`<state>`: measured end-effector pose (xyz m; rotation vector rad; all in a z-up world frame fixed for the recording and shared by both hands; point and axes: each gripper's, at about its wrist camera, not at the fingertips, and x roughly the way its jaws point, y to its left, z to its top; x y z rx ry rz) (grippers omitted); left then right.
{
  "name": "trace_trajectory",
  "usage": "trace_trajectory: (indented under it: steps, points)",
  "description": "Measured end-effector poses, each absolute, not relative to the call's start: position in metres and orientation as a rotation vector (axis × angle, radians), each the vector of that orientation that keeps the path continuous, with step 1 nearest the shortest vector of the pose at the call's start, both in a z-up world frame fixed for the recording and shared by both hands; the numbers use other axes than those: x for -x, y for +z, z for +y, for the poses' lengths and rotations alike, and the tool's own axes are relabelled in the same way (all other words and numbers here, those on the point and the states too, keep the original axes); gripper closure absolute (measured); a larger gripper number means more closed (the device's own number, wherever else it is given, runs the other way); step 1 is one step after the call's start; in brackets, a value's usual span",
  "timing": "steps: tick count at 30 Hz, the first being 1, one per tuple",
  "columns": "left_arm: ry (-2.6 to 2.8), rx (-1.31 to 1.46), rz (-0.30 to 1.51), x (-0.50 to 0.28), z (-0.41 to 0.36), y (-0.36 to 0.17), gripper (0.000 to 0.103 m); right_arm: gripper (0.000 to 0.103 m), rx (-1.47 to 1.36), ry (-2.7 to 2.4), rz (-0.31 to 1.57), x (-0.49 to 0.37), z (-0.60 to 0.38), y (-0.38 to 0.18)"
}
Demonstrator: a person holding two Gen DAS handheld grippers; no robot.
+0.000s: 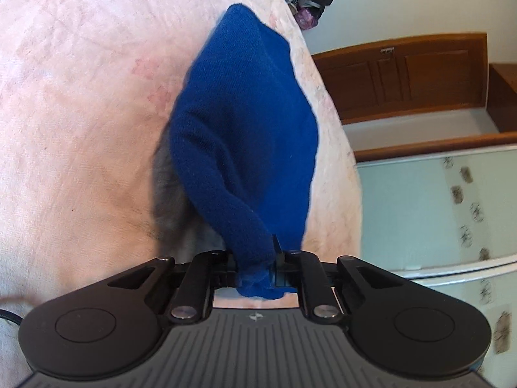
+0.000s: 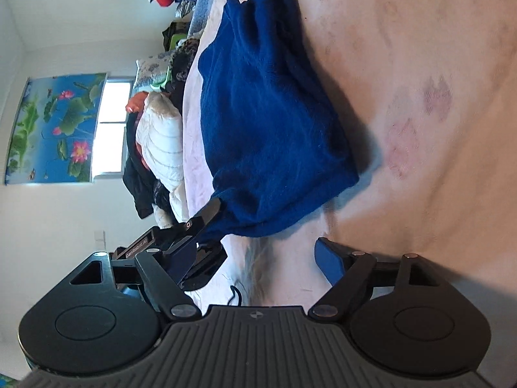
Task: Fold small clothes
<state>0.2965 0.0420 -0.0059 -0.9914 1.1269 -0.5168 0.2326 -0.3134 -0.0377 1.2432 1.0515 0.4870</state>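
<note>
My left hand-held gripper is clamped on a corner of the blue knit garment lifted off the pink bedspread, my right hand-held gripper gapes empty just beside it, so I should pinch the opposite corner and keep the edge taut.

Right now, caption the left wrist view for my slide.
Left gripper shut on a blue knit garment, lifting it over the pink bedspread.

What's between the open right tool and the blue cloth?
Only bare pink bedsheet separates the right tool from the blue cloth, seen in the right wrist view.
</note>
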Motion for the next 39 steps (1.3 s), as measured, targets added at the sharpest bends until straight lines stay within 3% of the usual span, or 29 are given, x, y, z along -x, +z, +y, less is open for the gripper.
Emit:
trace_trajectory:
  steps: [6,10,13,15,16,17,19,21,25,27,29,34,37,38,39]
  points:
    - [-0.541,0.974,1.105,-0.293,0.048,0.008,0.09,0.023,-1.466,0.351,0.914,-0.241,-0.3,-0.051]
    - [-0.524,0.969,1.118,-0.289,0.052,0.0,0.09,0.037,-1.546,0.192,0.822,-0.236,-0.317,-0.058]
    - [-0.508,0.978,1.137,-0.288,0.054,-0.014,0.09,0.057,-1.537,0.151,0.815,-0.236,-0.33,-0.065]
    - [-0.515,0.977,1.132,-0.287,0.054,-0.023,0.09,0.086,-1.453,0.112,0.885,-0.24,-0.328,-0.07]
    - [-0.507,0.983,1.124,-0.285,0.056,-0.027,0.088,0.088,-1.43,0.11,0.902,-0.242,-0.327,-0.073]
    - [-0.498,0.981,1.121,-0.284,0.057,-0.03,0.084,0.088,-1.435,0.128,0.897,-0.242,-0.328,-0.076]
    - [-0.469,1.011,1.091,-0.279,0.064,-0.034,0.05,0.086,-1.446,0.145,0.903,-0.245,-0.331,-0.078]
    - [-0.506,1.062,1.052,-0.279,0.071,-0.032,0.036,0.083,-1.45,0.15,0.921,-0.252,-0.335,-0.078]
    - [-0.495,1.004,1.051,-0.289,0.071,-0.021,0.033,0.067,-1.38,0.235,1.0,-0.278,-0.337,-0.063]
    - [-0.511,0.976,1.094,-0.294,0.064,-0.023,0.033,0.046,-1.338,0.317,1.025,-0.285,-0.339,-0.055]
    - [-0.539,0.933,1.108,-0.296,0.054,-0.023,0.033,0.038,-1.317,0.401,1.047,-0.293,-0.342,-0.05]
    - [-0.566,0.92,1.112,-0.297,0.046,-0.026,0.033,0.042,-1.305,0.463,1.054,-0.3,-0.361,-0.051]
    - [-0.569,0.904,1.112,-0.299,0.044,-0.025,0.035,0.063,-1.221,0.482,1.098,-0.308,-0.356,-0.05]
    - [-0.563,0.883,1.114,-0.299,0.043,-0.023,0.037,0.076,-1.174,0.477,1.114,-0.307,-0.35,-0.049]
    - [-0.541,0.853,1.118,-0.299,0.042,-0.021,0.05,0.085,-1.127,0.471,1.131,-0.31,-0.347,-0.049]
